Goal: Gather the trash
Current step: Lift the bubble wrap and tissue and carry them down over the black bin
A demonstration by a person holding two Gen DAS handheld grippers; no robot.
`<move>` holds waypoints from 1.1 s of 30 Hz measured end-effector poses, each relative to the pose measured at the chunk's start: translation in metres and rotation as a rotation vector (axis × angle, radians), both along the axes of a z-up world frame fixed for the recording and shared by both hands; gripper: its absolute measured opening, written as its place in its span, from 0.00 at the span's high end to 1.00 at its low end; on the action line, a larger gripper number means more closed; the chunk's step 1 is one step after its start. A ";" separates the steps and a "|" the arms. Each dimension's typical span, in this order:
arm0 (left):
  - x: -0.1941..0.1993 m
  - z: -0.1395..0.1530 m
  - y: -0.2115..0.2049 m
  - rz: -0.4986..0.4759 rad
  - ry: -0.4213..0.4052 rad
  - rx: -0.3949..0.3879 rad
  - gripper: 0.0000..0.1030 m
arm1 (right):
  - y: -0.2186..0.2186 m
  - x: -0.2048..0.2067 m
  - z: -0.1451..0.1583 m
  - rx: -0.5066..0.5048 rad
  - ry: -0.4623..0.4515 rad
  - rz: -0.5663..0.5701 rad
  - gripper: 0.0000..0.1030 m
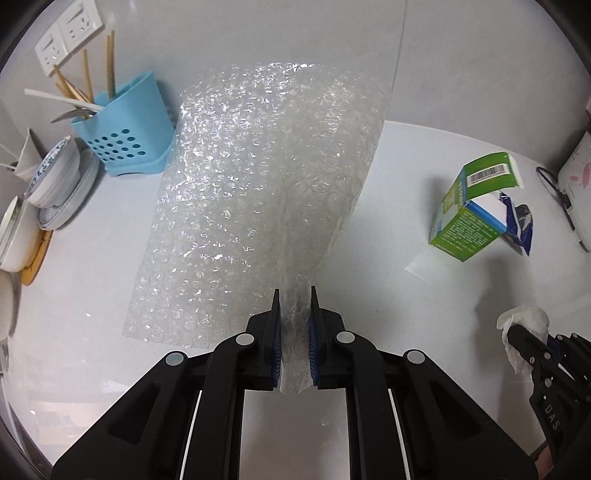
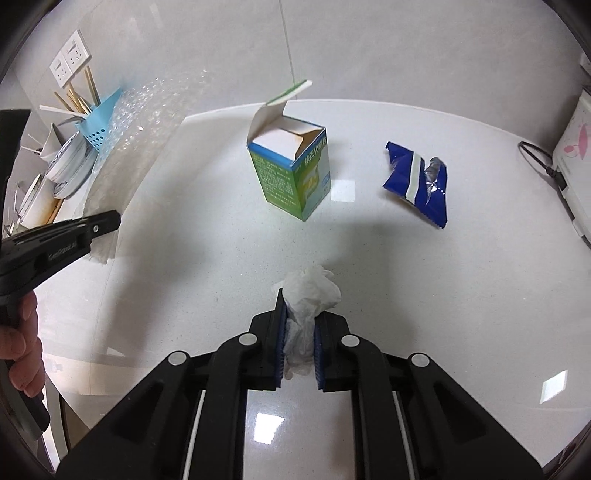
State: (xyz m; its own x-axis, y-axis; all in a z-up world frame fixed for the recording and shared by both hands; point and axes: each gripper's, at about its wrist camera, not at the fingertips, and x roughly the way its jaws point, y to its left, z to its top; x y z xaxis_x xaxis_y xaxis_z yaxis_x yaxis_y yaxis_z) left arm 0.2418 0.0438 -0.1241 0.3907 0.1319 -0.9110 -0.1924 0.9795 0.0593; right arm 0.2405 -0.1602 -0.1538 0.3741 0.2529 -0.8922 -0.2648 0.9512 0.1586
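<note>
My left gripper [image 1: 294,295] is shut on the near edge of a clear bubble wrap sheet [image 1: 255,199], which hangs lifted above the white counter; the sheet also shows in the right wrist view [image 2: 122,147]. My right gripper [image 2: 299,295] is shut on a crumpled white tissue [image 2: 312,291], held above the counter; it shows in the left wrist view [image 1: 524,332] too. An open green and blue carton [image 2: 291,173] stands on the counter ahead of the right gripper. A torn blue snack wrapper [image 2: 417,181] lies to its right.
A blue utensil holder [image 1: 125,129] with chopsticks and stacked bowls and plates [image 1: 55,177] stand at the left by the wall. A white appliance [image 2: 576,147] with a black cable sits at the right edge. Wall sockets [image 1: 70,29] are at the upper left.
</note>
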 end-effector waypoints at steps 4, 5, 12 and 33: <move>-0.015 0.011 -0.004 0.003 -0.016 -0.004 0.90 | -0.004 -0.007 0.012 0.006 -0.020 -0.010 0.89; -0.018 0.014 -0.005 0.003 -0.019 -0.004 0.90 | -0.005 -0.010 0.014 0.007 -0.026 -0.011 0.89; -0.044 0.035 -0.004 0.008 -0.056 -0.013 0.90 | -0.011 -0.029 0.033 0.014 -0.060 -0.024 0.89; -0.131 0.085 -0.008 0.007 -0.135 -0.044 0.90 | -0.011 -0.092 0.079 0.019 -0.156 -0.017 0.89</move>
